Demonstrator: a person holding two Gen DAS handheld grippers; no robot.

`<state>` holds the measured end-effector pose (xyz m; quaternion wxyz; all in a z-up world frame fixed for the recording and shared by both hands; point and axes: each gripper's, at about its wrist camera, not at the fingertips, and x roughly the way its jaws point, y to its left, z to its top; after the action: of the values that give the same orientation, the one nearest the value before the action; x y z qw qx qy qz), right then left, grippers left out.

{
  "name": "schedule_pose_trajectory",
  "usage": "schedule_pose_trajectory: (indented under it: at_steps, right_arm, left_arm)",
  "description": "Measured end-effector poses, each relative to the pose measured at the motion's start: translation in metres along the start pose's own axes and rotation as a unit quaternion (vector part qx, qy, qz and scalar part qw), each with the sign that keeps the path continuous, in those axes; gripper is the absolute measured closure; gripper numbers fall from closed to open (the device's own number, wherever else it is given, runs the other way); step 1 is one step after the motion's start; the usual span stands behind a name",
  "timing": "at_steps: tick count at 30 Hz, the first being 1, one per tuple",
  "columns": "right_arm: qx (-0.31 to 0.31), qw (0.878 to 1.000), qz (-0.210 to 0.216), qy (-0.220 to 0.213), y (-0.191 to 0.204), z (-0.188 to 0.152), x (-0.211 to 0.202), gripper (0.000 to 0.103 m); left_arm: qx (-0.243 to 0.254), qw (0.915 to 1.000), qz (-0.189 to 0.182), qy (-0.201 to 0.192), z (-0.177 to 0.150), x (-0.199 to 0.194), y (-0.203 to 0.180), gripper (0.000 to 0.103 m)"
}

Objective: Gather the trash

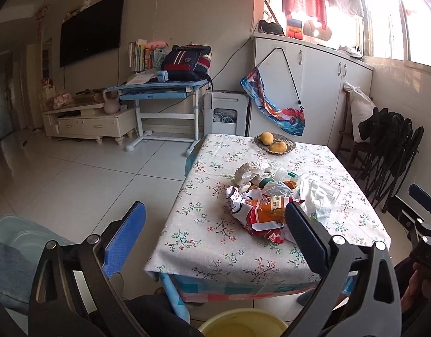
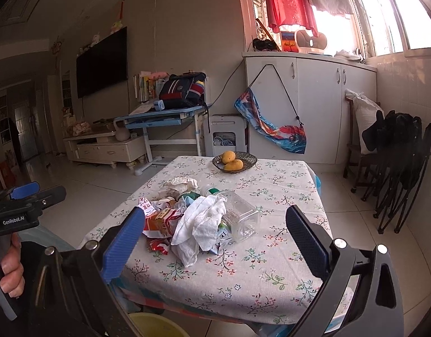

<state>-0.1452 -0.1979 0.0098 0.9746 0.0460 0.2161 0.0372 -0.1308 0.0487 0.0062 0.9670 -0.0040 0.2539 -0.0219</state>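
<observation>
Item one, your left gripper point(image 1: 215, 233): jaws spread wide, nothing between them, held off the near-left corner of the table point(image 1: 212, 252), its blue finger pads point(image 1: 125, 241) apart from every object. Item two, your right gripper point(image 2: 215, 241): jaws likewise spread and empty, poised above the near edge of the same table, with the trash pile showing between its fingers but untouched. Item three, the trash pile point(image 2: 198, 216): heaped near the middle of the floral tablecloth point(image 2: 271, 266), comprising a red-and-orange snack wrapper point(image 1: 266, 213) on the left side, a crumpled white tissue point(image 2: 204, 224) draped over the front, a clear plastic bottle point(image 2: 238, 213) lying on its side with its green-and-white cap end point(image 2: 211, 189) pointing to the far side, and a wad of crumpled off-white paper point(image 2: 180, 184) at the back left. Item four, a dark dish point(image 2: 234, 160) holding two yellow mangoes point(image 2: 233, 165), set at the far edge of the table, well apart from the pile. Item five, a yellow bucket point(image 1: 242, 324) on the floor just below the table's near edge, between your two tools. Item six, your left hand point(image 2: 7, 266), seen in the right wrist view gripping the other tool's handle.
</observation>
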Motion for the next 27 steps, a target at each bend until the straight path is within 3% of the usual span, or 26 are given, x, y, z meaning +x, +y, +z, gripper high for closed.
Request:
schedule_pose_trajectory:
  at_steps: [8, 27]
  right_arm:
    - [-0.006, 1.0, 0.0, 0.001, 0.002, 0.002, 0.0, 0.007]
    - [-0.009, 1.0, 0.007, 0.004, 0.001, 0.003, -0.001, 0.007]
  left_arm:
    - [0.044, 0.9989, 0.008, -0.014, -0.008, -0.003, -0.015, 0.007]
    - [0.049, 0.9986, 0.01, -0.016, -0.011, -0.004, -0.016, 0.007]
